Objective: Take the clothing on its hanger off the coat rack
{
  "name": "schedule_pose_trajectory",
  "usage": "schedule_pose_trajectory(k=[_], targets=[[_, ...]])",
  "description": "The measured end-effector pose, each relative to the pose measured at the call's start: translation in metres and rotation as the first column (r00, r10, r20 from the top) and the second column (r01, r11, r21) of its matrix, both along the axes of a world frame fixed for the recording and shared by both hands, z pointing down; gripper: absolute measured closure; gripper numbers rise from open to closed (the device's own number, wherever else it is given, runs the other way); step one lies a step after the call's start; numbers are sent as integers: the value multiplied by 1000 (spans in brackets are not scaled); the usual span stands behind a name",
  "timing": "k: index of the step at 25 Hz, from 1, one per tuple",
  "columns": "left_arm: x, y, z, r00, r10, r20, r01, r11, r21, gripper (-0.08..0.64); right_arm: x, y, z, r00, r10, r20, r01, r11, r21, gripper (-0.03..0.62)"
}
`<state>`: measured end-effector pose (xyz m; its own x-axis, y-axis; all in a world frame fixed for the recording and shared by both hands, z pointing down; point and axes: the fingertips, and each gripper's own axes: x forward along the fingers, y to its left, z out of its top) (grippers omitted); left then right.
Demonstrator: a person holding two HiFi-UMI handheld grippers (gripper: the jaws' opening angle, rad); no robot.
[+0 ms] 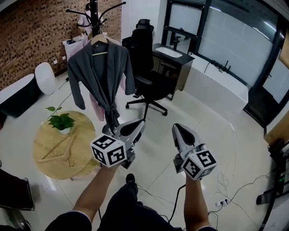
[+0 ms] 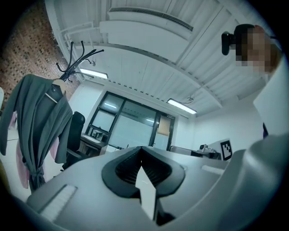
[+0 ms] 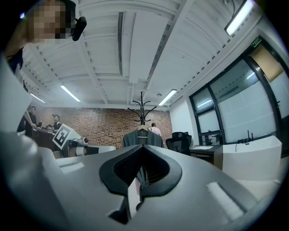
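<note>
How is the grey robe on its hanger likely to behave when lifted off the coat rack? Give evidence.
Probably floppy: the grey robe drapes in loose folds, sleeves and belt dangling. Likely to swing, since only the wooden hanger hooked on the coat rack supports it. It might drag the pink garment hanging behind it.

Left gripper (image 1: 142, 122): pale grey moulded shell tapering to a rounded nose, with a black inlay along the top and a black-lined recess round the jaws.
Left marker cube (image 1: 108, 151): white, with black square-pattern markers on its faces.
Right gripper (image 1: 177, 127): same grey shell and black inlay.
Right marker cube (image 1: 199, 164): white with black markers, like the left one.
Black cable (image 1: 174, 203): thin, running from beneath the right gripper.
Sleeves (image 1: 76, 219): dark, with a pale band at the cuff.
Trousers (image 1: 131, 210): dark.
Shoe (image 1: 131, 179): black.
Head camera (image 3: 79, 27): small, black.
</note>
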<state>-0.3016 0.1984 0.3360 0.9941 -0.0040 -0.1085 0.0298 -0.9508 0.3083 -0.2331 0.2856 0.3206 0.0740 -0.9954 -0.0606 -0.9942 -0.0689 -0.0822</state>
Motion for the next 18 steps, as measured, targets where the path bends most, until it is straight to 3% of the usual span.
schedule_pose_trajectory(k=[8, 18], targets=[[56, -55, -2, 998, -34, -47, 34, 999, -1, 555, 54, -63, 5, 999, -26, -29, 26, 1000, -8, 591], [113, -185, -3, 989, -134, -55, 136, 990, 29, 555, 113, -196, -3, 992, -116, -53, 116, 993, 8, 591]])
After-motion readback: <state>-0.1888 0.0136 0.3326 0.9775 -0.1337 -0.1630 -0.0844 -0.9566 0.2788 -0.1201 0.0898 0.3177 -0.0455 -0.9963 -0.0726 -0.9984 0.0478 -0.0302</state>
